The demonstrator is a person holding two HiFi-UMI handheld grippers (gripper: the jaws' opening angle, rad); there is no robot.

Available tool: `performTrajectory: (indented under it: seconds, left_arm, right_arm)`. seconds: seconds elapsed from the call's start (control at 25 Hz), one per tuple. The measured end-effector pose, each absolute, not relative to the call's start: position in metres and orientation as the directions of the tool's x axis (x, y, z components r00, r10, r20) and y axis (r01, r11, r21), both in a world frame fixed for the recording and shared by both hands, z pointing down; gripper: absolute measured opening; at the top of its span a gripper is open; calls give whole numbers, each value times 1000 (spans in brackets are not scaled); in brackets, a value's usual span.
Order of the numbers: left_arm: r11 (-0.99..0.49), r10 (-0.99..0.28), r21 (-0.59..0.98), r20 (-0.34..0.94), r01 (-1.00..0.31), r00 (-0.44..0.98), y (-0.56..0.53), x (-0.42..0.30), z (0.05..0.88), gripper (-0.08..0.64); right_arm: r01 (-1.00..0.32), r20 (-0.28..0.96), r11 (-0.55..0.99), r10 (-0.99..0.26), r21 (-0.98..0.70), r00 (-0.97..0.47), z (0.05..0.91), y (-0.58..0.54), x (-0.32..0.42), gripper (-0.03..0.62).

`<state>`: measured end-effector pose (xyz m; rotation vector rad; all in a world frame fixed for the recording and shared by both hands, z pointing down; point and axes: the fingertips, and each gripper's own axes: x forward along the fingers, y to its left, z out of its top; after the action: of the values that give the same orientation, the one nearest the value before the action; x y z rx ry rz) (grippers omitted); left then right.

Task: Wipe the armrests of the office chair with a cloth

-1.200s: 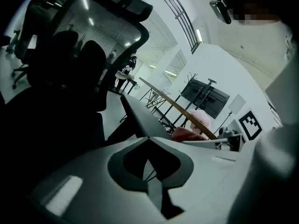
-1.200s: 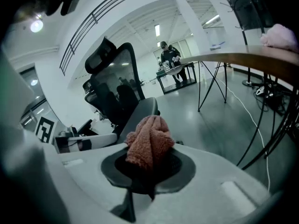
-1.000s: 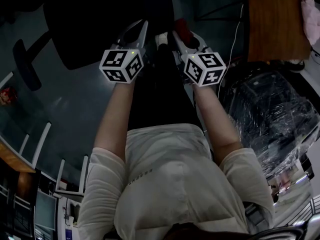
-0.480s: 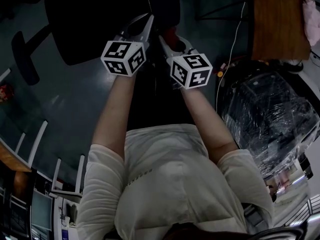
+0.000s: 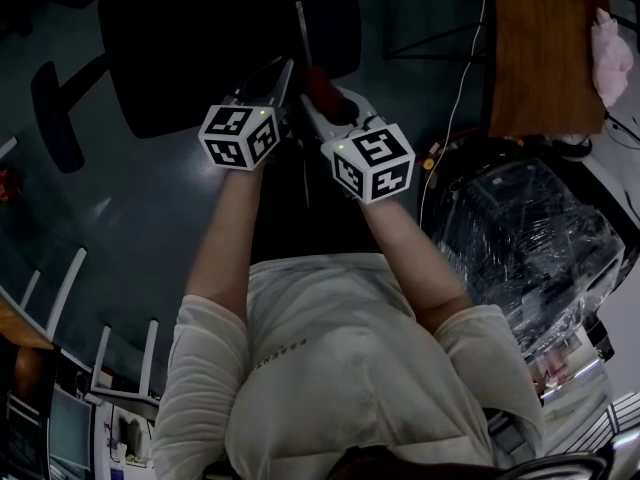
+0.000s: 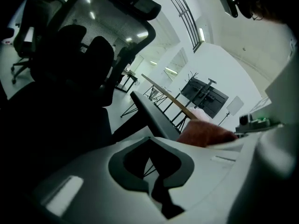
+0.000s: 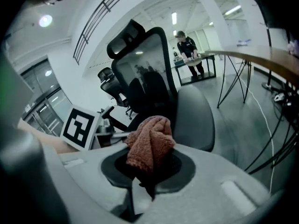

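Cloth [image 7: 150, 146], rust terry, bunched, clamped in right gripper [image 7: 142, 185]; left gripper [image 6: 155, 183] closed, empty. Mesh-backed office chair [image 7: 149, 78] on grey floor [image 7: 243, 120].

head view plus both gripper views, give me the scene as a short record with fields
right gripper: shut on reddish-brown terry cloth
left gripper: shut, nothing between the jaws
chair: black mesh-back office chair, ahead of both grippers
armrest: dark padded armrest just beyond the left gripper; cloth contact cannot be told
other: wooden table at the right
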<state>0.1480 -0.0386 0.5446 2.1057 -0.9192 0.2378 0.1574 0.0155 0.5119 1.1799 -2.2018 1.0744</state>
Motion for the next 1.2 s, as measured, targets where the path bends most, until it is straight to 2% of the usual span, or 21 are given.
performTrajectory:
  seconds: [0.4,0.6,0.72,0.92,1.2]
  left_arm:
    - [-380,-569,609,439,-696,695,-51,147,520,15]
    - [-350,-533,636,469,-688,705,-42,159,532,15]
    - [-338,-515,648,480,-683,710,-36,168,540,15]
    - [-331,-507,657,482,-678,714,-36,181,547,12]
    - [-288,-511,658,510,-696,692,-31,181,559,12]
  right_arm:
    - [-860,550,465,-671,-210,-497,430,-149,198,50]
    - [-888,561,455,-718,-69,-412,426,-236,228,49]
    - [-882,606,470,-691,-38,-394,446,-268,233,50]
    - [-831,707,550,-552,-89,-442,507,-278,218,49]
    - [-751,711,640,-453,-160,-538,525,-260,172,51]
